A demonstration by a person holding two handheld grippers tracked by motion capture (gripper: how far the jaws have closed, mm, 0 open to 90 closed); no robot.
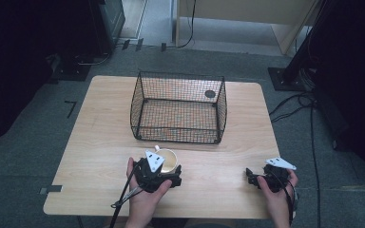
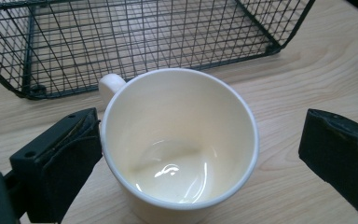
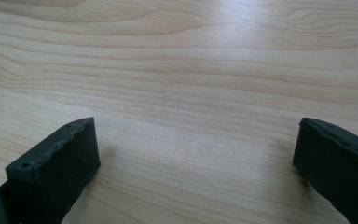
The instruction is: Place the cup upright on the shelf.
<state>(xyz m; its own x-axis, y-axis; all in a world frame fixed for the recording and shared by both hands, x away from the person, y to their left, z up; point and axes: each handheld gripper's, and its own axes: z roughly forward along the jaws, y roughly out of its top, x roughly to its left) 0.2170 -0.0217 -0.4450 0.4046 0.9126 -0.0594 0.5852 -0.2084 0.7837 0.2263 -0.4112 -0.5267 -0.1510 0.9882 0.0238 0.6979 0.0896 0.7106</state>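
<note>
Grey carpeted floor all around, cables trailing off to the right, and in the middle a light wood-grain table [image 1: 100,142] with a black wire mesh basket [image 1: 178,107] sitting toward its far side. The thing being worked on is a cream glazed ceramic mug [image 2: 179,140], upright and empty, standing on the table just in front of the basket's near wall, its little handle pointing toward the basket. The left gripper [image 1: 159,173] has its jaws spread wide around the mug: in the left gripper view the left jaw is touching or almost touching the rim, while the right jaw stands well clear of it. So the step looks like closing on the mug before lifting it, probably into the basket. To do it well, the person should probably shift the gripper a touch to its own right so the mug sits centred, otherwise the near jaw will shove the mug sideways before the far one arrives. Going lower on the body would help too, since glazed ceramic is slick and a grip near the rim could tip it. Closing slowly and keeping the handle out of the pads seems smart. The right gripper [image 1: 262,179] rests over bare tabletop near the right edge, jaws wide apart with nothing between them, well apart from the mug.
</note>
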